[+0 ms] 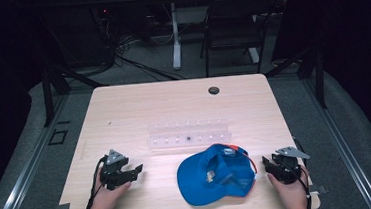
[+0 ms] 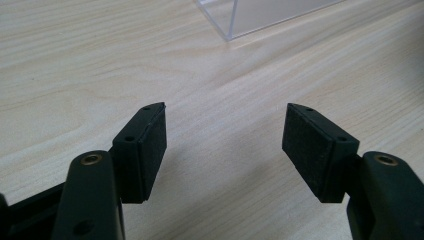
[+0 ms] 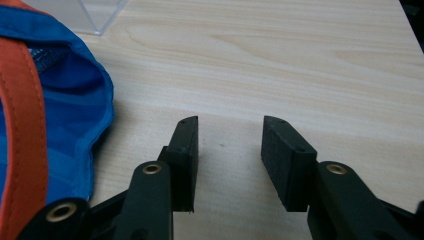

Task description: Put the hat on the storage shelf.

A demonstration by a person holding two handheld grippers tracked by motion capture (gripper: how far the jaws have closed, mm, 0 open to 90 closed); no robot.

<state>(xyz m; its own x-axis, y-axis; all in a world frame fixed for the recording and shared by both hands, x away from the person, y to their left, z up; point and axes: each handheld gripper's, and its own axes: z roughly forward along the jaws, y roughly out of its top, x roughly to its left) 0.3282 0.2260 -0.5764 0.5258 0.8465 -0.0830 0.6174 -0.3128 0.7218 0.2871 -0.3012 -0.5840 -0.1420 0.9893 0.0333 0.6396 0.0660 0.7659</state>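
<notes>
While unheld, blue cap between grippers

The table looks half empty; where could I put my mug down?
Bare wood lies behind the clear rack up to the cable hole, and between the left gripper and the blue cap. It is crowded between the cap and the right gripper.

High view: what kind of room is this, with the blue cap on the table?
Probably a lab or recording workspace: a wooden table ringed by dark curtains, cables on the carpet, and a folding chair by another desk behind.
</notes>
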